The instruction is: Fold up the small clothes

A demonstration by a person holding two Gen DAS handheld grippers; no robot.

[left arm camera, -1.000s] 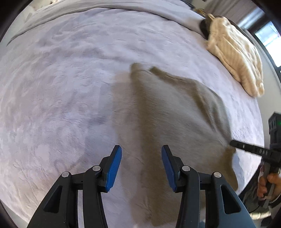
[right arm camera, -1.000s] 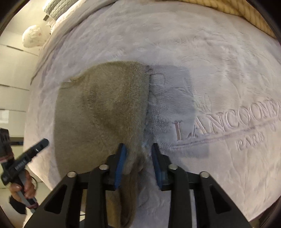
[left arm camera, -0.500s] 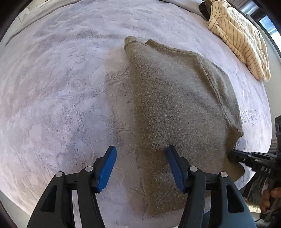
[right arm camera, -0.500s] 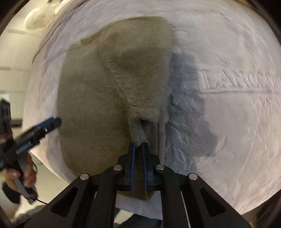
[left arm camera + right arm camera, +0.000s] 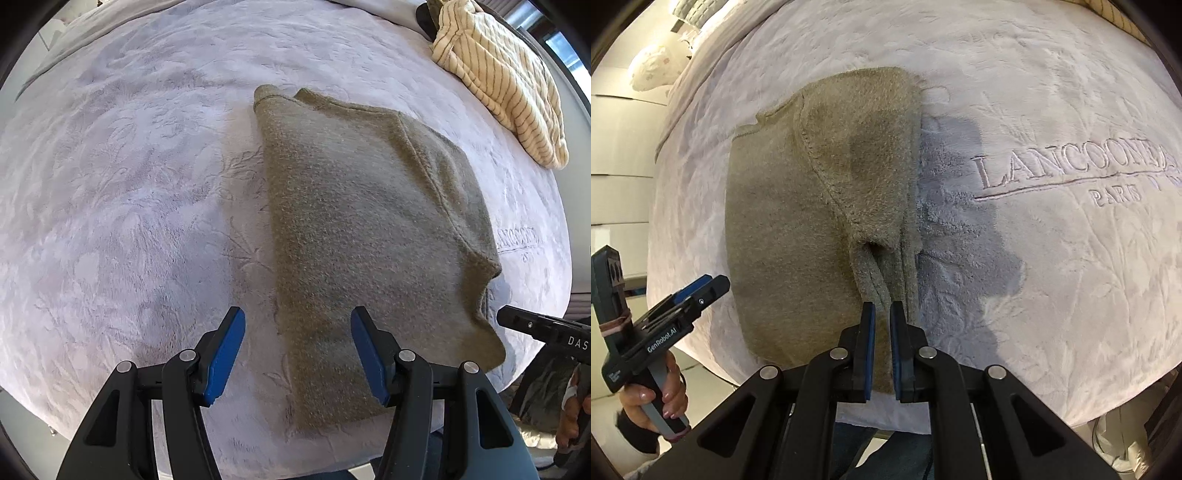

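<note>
An olive fleece garment lies folded lengthwise on the pale lilac blanket, its neck end far from me. My left gripper hangs open over the garment's near left edge, and its pads touch nothing. In the right wrist view my right gripper is shut on a raised fold of the same garment, just below the seamed sleeve. That fold is pulled up into a ridge between the blue pads. Each gripper also shows in the other's view: the right gripper, and the left gripper held by a hand.
A cream striped garment lies crumpled at the bed's far right. Embroidered lettering marks the blanket to the right of the olive garment. A pillow sits at the far left. The near edge of the bed runs just under both grippers.
My right gripper went from open around the garment's right edge to shut on it, drawing up a ridge. The left gripper's jaws widened and it drew back, so more of the garment shows.
</note>
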